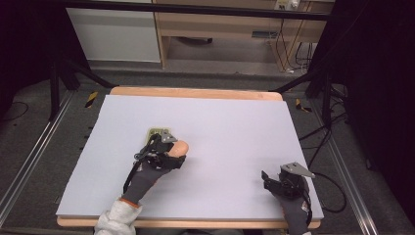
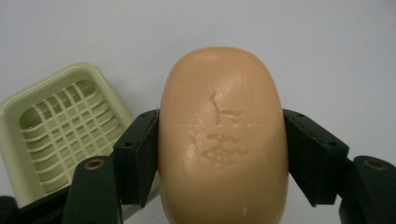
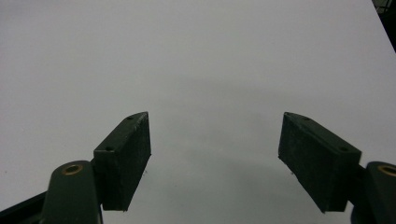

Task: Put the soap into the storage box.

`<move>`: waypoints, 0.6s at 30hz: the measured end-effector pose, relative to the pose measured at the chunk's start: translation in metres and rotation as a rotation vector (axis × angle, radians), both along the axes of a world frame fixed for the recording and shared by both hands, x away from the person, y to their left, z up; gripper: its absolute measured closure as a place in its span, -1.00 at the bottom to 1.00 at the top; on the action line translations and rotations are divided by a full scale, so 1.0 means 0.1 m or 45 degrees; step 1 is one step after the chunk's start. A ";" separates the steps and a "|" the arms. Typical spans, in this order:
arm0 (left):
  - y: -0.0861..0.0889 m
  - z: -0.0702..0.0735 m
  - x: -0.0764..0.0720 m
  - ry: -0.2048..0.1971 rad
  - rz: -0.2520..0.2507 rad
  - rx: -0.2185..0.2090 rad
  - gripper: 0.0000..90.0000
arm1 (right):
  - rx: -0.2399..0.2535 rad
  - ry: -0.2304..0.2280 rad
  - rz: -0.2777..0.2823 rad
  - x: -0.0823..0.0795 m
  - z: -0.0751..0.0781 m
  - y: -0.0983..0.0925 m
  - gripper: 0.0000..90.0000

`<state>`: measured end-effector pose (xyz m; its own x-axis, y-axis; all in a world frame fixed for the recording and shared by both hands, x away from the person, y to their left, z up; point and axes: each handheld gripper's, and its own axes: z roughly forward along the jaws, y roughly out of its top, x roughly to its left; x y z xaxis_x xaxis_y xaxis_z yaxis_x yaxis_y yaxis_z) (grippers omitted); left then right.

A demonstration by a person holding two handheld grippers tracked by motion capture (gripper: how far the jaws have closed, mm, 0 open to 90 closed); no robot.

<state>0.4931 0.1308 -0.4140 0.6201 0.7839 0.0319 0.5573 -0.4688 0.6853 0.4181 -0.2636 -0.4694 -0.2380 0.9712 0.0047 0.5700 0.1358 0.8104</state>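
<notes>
We have the bar of soap clamped in our left tongs, both black pads pressed flat against its long sides, with its stamped face toward the camera. In the high view the soap sits in the left half of the surface, roughly midway between the near and far edges. It lies just beside the pale green soap dish, on the dish's near right side. The slatted tray of the dish is empty.

So we judge the pickup done and the placing left: the soap has yet to go into the dish and be let go.

Our right tongs stand wide open with nothing between the pads, resting near the surface's near right corner.
</notes>
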 end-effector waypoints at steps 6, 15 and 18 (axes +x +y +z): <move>0.09 0.01 0.05 0.001 0.039 -0.004 -0.30 | -0.003 0.000 0.000 0.00 0.00 0.00 -0.44; 0.22 0.03 0.12 -0.020 0.101 -0.012 -0.30 | -0.003 -0.001 -0.002 0.01 0.00 0.01 -0.44; 0.25 0.02 0.14 -0.028 0.126 -0.006 -0.30 | -0.004 -0.003 -0.001 0.01 0.00 0.00 -0.44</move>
